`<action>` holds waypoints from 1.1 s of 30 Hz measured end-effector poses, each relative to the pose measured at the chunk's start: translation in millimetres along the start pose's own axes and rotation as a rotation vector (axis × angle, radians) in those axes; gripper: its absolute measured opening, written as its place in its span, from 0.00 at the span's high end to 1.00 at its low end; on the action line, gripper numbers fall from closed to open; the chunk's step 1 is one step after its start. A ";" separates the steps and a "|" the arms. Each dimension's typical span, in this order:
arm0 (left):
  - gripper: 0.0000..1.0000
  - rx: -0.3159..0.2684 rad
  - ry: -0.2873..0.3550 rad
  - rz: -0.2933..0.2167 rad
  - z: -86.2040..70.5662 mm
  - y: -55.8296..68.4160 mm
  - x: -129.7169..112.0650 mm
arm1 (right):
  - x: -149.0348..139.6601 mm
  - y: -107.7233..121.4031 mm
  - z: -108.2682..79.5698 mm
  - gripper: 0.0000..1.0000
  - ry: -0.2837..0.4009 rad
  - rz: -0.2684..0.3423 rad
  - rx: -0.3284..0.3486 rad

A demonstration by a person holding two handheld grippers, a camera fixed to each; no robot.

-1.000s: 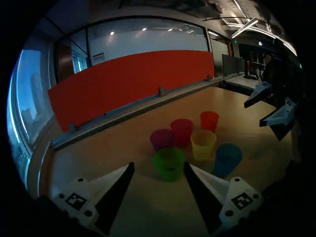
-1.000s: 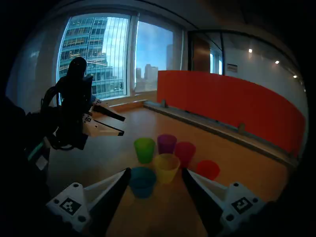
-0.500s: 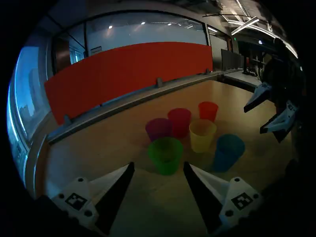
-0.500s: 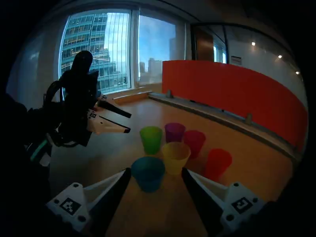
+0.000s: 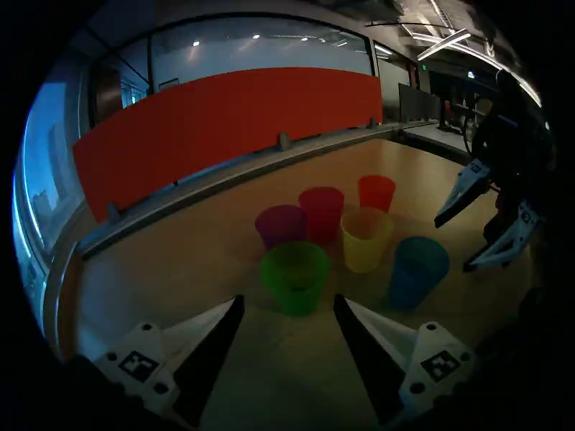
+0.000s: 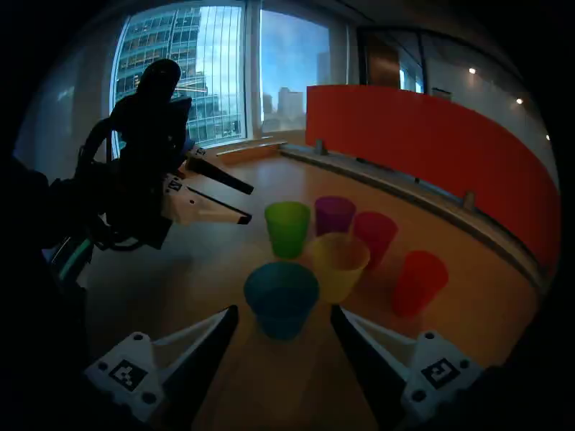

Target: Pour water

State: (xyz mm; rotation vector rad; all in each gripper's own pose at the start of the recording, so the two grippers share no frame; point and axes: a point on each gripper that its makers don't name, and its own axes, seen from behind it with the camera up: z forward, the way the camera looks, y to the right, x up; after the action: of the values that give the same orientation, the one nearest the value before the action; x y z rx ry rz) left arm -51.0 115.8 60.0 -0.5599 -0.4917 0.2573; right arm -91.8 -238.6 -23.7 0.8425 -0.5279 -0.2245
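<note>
Several plastic cups stand clustered on a wooden table (image 5: 180,258). In the left gripper view a green cup (image 5: 295,276) sits just beyond my open left gripper (image 5: 287,316), with purple (image 5: 281,225), dark red (image 5: 321,212), yellow (image 5: 366,238), orange-red (image 5: 376,193) and blue (image 5: 418,270) cups around it. In the right gripper view the blue cup (image 6: 282,298) stands just ahead of my open right gripper (image 6: 284,320), which holds nothing. Behind it are the yellow cup (image 6: 338,266) and green cup (image 6: 287,228). The right gripper (image 5: 478,226) appears at the right of the left gripper view, the left gripper (image 6: 237,201) at the left of the right gripper view.
An orange-red partition (image 5: 230,129) runs along the table's far edge on a metal rail (image 5: 237,179). Tall windows (image 6: 187,79) show city buildings. A person's dark sleeve and hand (image 6: 122,194) hold the left gripper. The orange-red cup (image 6: 419,281) stands apart at the right.
Both grippers have come closer to the cups. The green cup sits nearer the left fingers and the blue cup nearer the right fingers. Both stay open.
</note>
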 end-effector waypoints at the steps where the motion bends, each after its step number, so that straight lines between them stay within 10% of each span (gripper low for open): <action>1: 0.08 -0.001 -0.001 -0.001 0.9 -0.2 -0.6 | -2.3 -0.5 2.6 0.01 -0.007 0.000 0.003; 33: 0.08 -0.038 -0.060 0.018 29.7 -0.6 -15.9 | -12.3 -4.6 58.6 0.04 -0.086 0.003 0.059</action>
State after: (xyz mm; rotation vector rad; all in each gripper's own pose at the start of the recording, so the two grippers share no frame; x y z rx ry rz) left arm -79.6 122.7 76.2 -0.5949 -0.5506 0.2834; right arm -133.0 -274.8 0.5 0.8919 -0.6187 -0.2442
